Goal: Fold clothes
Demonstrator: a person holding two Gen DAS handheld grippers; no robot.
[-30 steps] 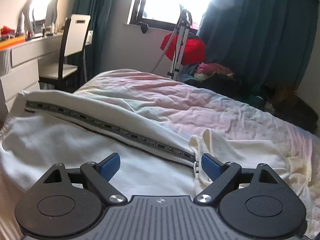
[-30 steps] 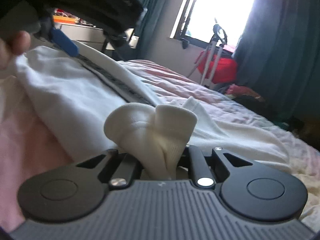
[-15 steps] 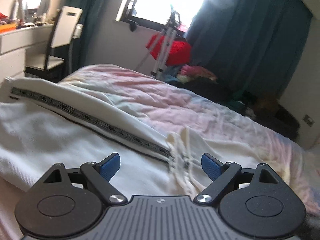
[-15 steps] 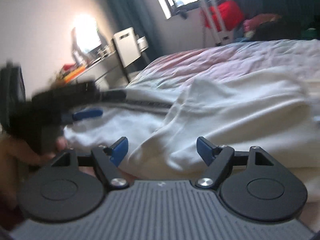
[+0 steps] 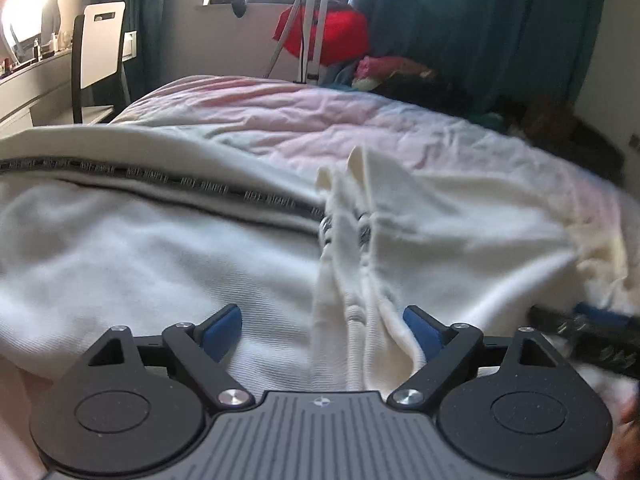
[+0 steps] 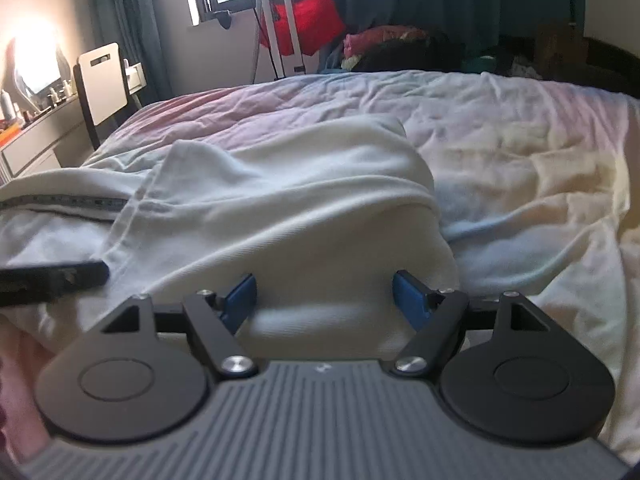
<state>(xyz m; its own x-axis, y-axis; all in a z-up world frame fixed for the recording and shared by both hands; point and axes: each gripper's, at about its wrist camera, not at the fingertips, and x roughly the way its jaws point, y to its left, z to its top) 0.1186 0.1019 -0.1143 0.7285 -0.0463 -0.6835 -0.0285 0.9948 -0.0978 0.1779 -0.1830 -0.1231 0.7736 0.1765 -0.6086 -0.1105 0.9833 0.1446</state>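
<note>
A white garment (image 5: 140, 248) with a dark lettered stripe (image 5: 192, 188) lies spread on the bed; it also shows in the right wrist view (image 6: 288, 216). A ridged waistband fold with a drawstring (image 5: 352, 280) runs between my left fingers. My left gripper (image 5: 322, 330) is open just above the cloth. My right gripper (image 6: 324, 300) is open and empty over a folded-over hump of the garment. The right gripper's tip shows at the right edge of the left wrist view (image 5: 592, 324). The left gripper's finger shows in the right wrist view (image 6: 60, 276).
The bed has a crumpled pink and white quilt (image 6: 520, 128). A white chair (image 5: 100, 52) and a desk (image 5: 28, 88) stand at the left. A red bag on a stand (image 5: 324, 36), piled clothes (image 5: 388, 72) and dark curtains (image 5: 480, 20) lie beyond the bed.
My right gripper has let go of the white cloth it pinched a second ago and now stands open. My left gripper has shifted right along the stripe toward the waistband fold.
</note>
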